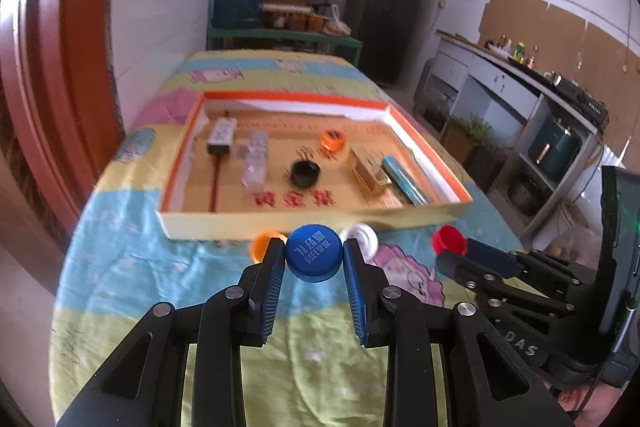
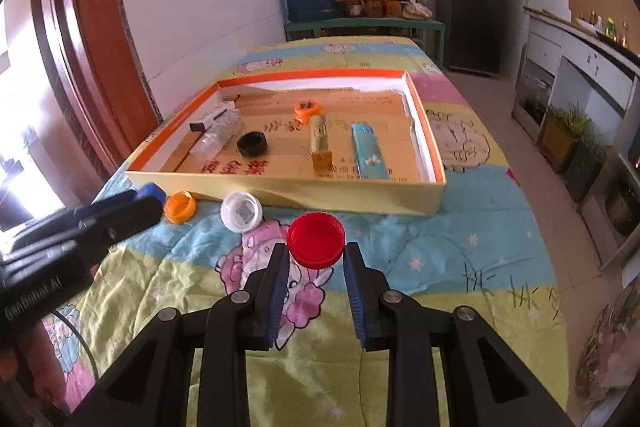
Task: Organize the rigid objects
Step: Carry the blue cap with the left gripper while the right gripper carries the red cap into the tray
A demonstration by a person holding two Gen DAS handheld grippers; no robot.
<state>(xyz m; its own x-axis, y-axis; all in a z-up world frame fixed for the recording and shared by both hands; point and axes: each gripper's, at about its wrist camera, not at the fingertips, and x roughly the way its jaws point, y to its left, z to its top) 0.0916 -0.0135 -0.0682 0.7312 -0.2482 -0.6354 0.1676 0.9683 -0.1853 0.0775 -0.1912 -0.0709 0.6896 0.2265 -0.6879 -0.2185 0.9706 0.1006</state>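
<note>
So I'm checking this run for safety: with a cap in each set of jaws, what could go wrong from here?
1. The blue cap and red cap are pinched only at the fingertips, so either might slip out.
2. The box has a raised front wall; a low carry could clip it.
3. The loose white cap and orange cap could get knocked.

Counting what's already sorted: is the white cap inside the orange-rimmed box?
No, the white cap lies on the quilt in front of the box, beside the orange cap and outside its near wall.
</note>
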